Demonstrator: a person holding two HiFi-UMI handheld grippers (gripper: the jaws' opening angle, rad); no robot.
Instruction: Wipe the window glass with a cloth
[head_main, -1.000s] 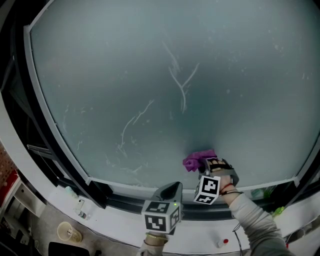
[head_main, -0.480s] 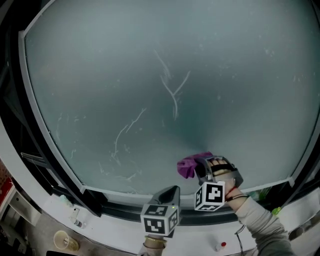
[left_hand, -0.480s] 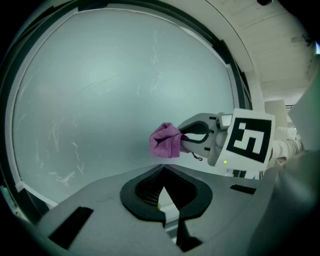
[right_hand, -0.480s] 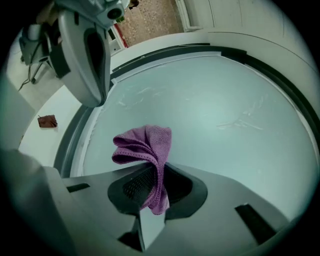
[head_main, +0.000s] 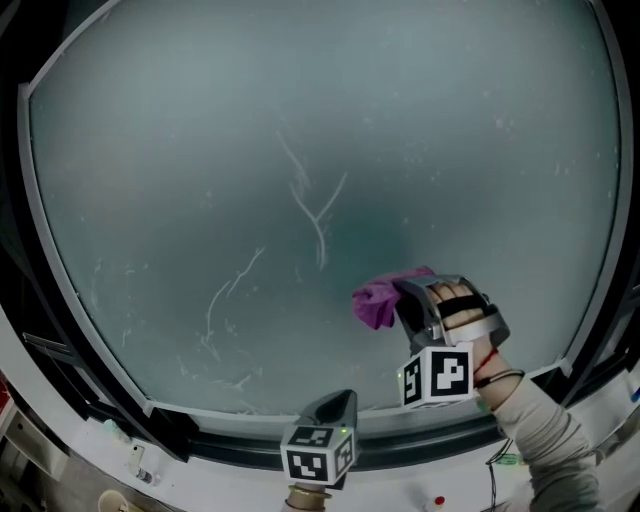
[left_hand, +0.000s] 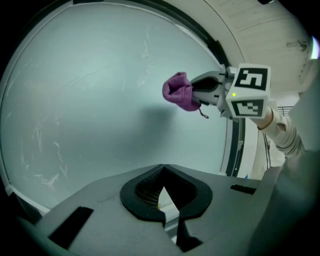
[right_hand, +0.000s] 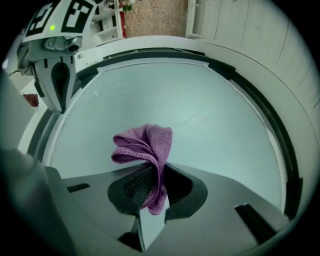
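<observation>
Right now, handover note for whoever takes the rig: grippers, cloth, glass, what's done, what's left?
Right gripper: shut on the purple cloth, held up at the glass, lower right of centre; contact unclear.
Left gripper: shut, empty, low by the bottom frame.
Done: cloth picked up and at the pane; how much has been wiped cannot be told.
Left: white streaks at centre and lower left, probably the next passes, to the cloth's left.

A white sill (head_main: 215, 478) runs under the window (head_main: 300, 130). On it sit a small white object (head_main: 137, 456) at the left and a tiny red-topped thing (head_main: 437, 501) further right, well apart.
</observation>
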